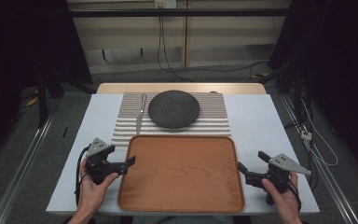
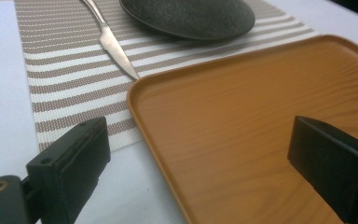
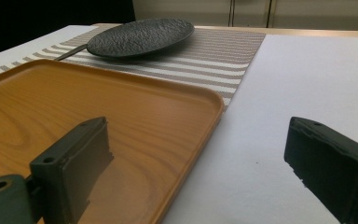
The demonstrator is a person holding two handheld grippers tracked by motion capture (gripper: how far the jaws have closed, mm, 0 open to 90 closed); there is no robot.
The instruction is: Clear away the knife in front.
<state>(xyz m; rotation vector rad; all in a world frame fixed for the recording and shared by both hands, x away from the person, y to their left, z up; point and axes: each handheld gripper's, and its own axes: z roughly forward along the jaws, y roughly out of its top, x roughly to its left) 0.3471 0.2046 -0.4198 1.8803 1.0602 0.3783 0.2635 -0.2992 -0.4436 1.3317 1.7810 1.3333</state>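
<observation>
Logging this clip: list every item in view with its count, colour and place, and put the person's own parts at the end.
Table: one, white top with a wooden far edge, centre of the high view.
Placemat: one, brown-and-white striped, far half of the table.
Plate: one, dark grey, textured, on the placemat.
Knife: one, silver, on the placemat just left of the plate, blade pointing toward the tray.
Tray: one, orange-brown wood grain, empty, near half of the table, its far edge over the placemat.
Cables: several, dark, on the wall and floor beyond the table.
Left gripper: one, black, jaws open, at the tray's left edge.
Right gripper: one, black, jaws open, at the tray's right edge.
Hands: two, each holding a gripper.
</observation>
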